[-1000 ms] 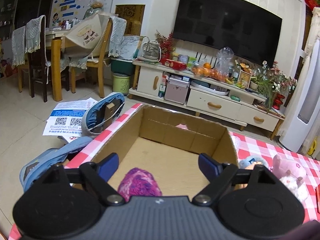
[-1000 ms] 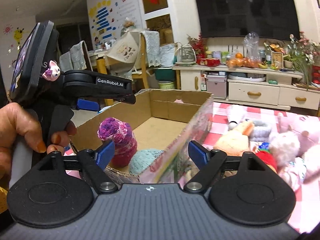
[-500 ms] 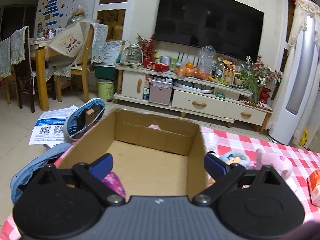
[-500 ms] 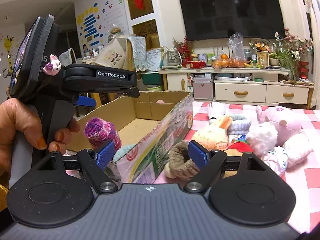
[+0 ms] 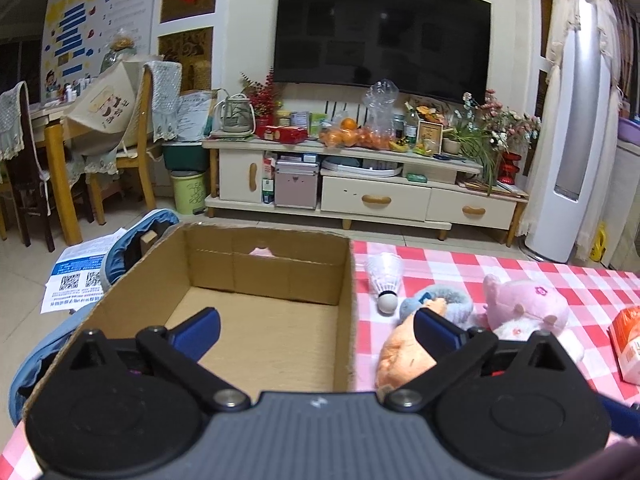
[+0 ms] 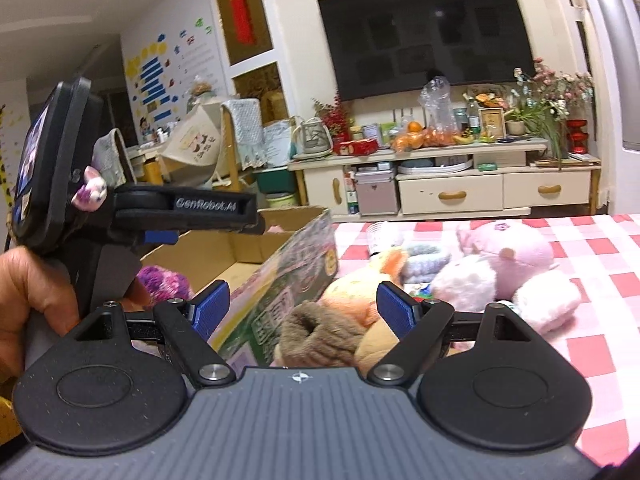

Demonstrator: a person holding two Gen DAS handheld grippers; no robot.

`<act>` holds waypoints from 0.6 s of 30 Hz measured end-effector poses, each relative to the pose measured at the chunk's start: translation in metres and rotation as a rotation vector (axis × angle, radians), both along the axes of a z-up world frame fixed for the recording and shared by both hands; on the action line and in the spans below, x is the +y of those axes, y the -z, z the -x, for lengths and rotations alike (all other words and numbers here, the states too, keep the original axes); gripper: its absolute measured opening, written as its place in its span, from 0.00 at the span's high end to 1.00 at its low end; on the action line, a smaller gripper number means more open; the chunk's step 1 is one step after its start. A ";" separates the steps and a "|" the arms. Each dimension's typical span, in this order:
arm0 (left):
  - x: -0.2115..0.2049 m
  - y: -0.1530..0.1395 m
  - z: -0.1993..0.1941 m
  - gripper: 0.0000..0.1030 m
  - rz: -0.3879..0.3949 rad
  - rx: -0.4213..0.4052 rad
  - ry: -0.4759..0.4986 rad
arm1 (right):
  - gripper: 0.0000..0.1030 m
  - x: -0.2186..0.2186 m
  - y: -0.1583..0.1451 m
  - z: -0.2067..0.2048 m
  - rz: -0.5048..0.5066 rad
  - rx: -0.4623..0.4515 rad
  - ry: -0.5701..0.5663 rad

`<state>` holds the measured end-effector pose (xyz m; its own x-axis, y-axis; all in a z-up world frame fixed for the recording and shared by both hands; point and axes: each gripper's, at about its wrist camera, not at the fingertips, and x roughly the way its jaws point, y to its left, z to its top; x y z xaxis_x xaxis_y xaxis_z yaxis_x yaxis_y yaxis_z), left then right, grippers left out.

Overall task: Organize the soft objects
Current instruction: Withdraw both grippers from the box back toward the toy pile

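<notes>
A: Where did the left cam sit?
B: Low behind the left tool [image 5: 316, 330], close over the cardboard box [image 5: 256, 280], facing the TV [image 5: 382, 36].
A: And the right one?
B: Further right over the tabletop [image 6: 592, 248], same heading. Both caught the box, the orange plush [image 6: 360, 284] and the TV.

wall: mounted TV [image 5: 383, 36] | below: cream TV cabinet [image 5: 360, 188] | floor: pale tiles [image 5: 24, 280]

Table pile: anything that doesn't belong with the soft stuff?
Yes: a white shuttlecock lies on the checked tablecloth beside the cardboard box, next to the plush toys. It is feathered and hard-tipped, not soft.
</notes>
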<state>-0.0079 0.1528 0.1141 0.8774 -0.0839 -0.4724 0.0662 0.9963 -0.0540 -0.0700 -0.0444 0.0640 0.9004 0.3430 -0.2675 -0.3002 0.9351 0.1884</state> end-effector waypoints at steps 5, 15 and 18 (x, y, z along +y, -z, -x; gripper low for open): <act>-0.013 0.001 0.002 0.01 -0.017 -0.007 0.023 | 0.02 -0.014 -0.001 0.002 -0.053 -0.003 0.058; -0.037 0.002 0.005 0.01 -0.056 -0.009 0.077 | 0.01 -0.036 0.004 -0.003 -0.117 0.002 0.176; -0.045 0.003 0.006 0.01 -0.067 -0.011 0.097 | 0.01 -0.039 0.005 -0.003 -0.127 0.004 0.203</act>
